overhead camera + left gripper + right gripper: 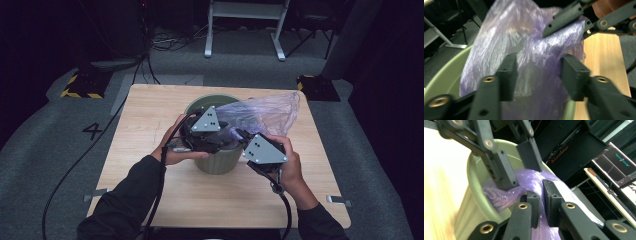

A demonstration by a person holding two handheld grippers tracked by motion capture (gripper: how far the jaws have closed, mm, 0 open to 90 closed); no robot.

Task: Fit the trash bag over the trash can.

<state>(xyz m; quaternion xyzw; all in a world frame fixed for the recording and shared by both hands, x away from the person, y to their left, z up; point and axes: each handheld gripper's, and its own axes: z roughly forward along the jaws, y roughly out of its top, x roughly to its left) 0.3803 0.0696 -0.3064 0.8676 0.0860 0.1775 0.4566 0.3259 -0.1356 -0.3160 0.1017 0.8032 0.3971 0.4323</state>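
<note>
left gripper [537, 75]: jaws part-open, thin translucent purple plastic bag [265, 114] seen between them, contact with pads cannot be told | bag: draped over far-right rim of ribbed pale green plastic bin [220, 161], mid wooden table [150, 130] | right gripper [541, 202]: narrow, bag film pinched between jaws

The person wears dark long sleeves [131, 192] reaching down to the wrists. Each hand carries a black two-jaw gripper: the left gripper [537, 73] and the right gripper [541, 202] share flat, rectangular matte-black pads on black link arms pinned with brass-coloured rivets and small dark screw holes. A grey three-cornered plate [206, 120] dotted with black marks tops each one. A black cable [160, 195] trails from each gripper toward the table's near edge.
</note>
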